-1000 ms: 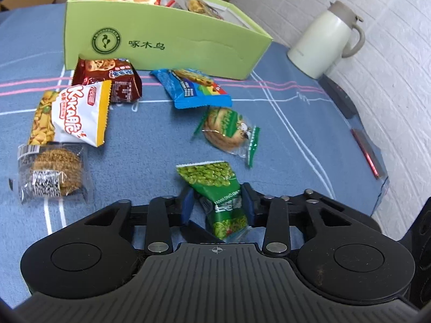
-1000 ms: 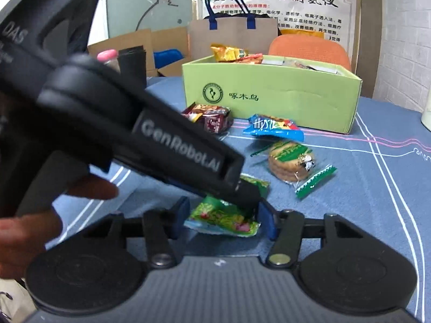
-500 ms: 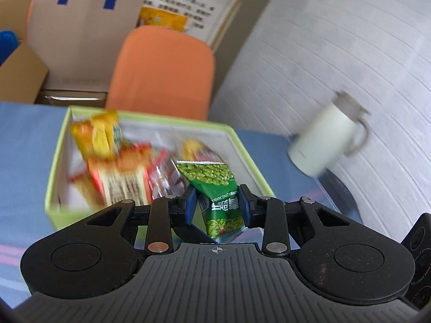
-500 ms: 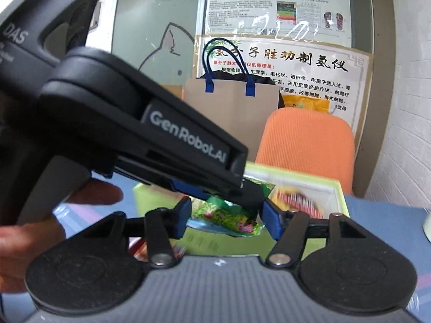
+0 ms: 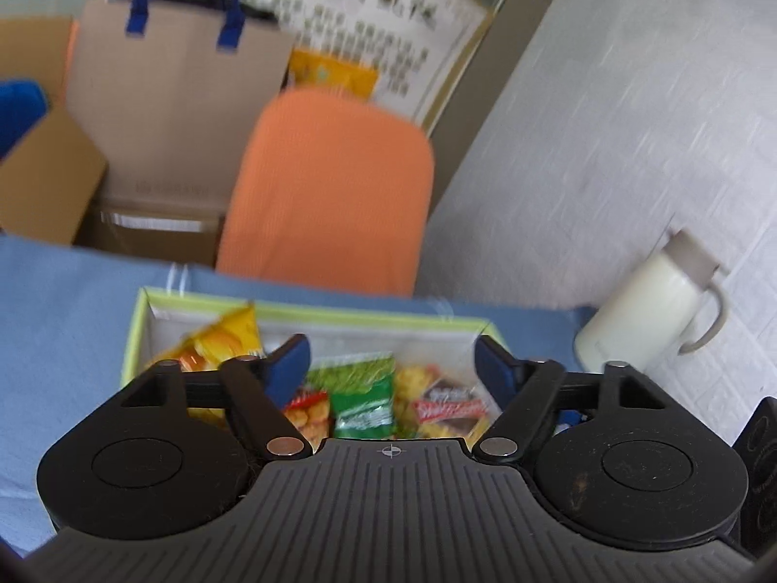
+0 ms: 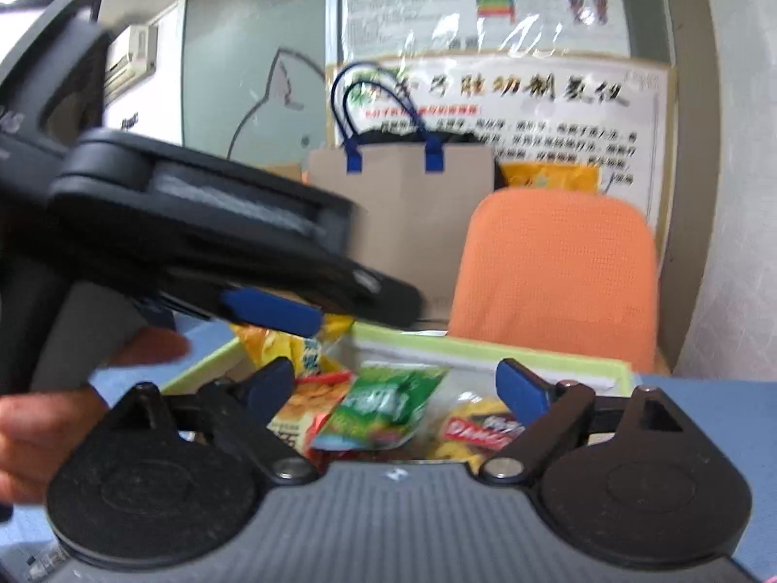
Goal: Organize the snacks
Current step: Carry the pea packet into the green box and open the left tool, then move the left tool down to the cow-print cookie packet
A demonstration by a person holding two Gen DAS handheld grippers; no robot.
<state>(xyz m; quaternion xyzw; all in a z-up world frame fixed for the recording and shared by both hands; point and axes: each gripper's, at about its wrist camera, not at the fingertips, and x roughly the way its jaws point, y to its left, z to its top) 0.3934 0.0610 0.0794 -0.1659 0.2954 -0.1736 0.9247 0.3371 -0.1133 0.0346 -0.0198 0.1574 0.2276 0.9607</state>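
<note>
Both grippers hover over the light green snack box (image 5: 141,313), which also shows in the right wrist view (image 6: 485,347). My left gripper (image 5: 392,362) is open and empty. A green pea packet (image 5: 364,398) lies below it among the snacks in the box. My right gripper (image 6: 397,384) is open and empty too. A green snack packet (image 6: 386,408) lies below it in the box. The left gripper's body (image 6: 204,238) crosses the left of the right wrist view, close beside my right gripper.
The box holds several more packets, yellow (image 5: 223,340) and red (image 5: 451,408). A cream kettle (image 5: 646,311) stands on the blue table (image 5: 63,311) at the right. An orange chair (image 5: 335,189) and a paper bag (image 5: 175,77) stand behind the table.
Both grippers have opened over the box and let go of their green packets, which now lie among the snacks inside. Both views have shifted slightly forward.
</note>
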